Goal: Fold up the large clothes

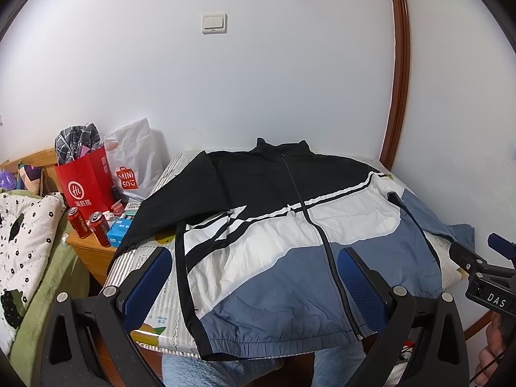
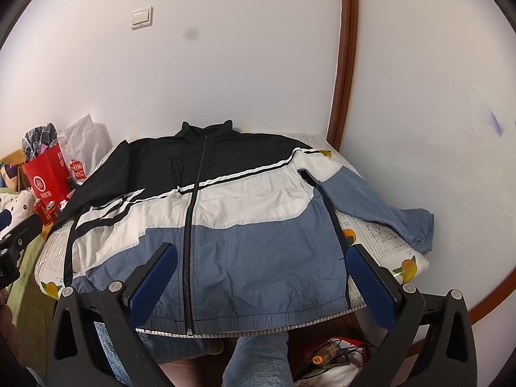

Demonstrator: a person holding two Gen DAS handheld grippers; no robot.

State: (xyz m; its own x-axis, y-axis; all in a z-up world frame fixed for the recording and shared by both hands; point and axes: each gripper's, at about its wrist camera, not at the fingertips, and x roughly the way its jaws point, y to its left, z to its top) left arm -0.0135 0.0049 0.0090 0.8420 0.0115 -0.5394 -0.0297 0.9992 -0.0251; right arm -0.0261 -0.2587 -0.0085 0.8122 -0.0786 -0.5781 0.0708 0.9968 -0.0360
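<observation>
A zipped windbreaker jacket [image 1: 290, 235] — black, white and blue — lies spread front-up on the patterned table [image 1: 167, 316]. The left gripper [image 1: 254, 277] hovers open above its hem; the right gripper [image 1: 483, 267] enters at three o'clock.

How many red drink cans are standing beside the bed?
2: one can and another can stand side by side on the wooden nightstand, before the red bag. Others may be hidden.
</observation>
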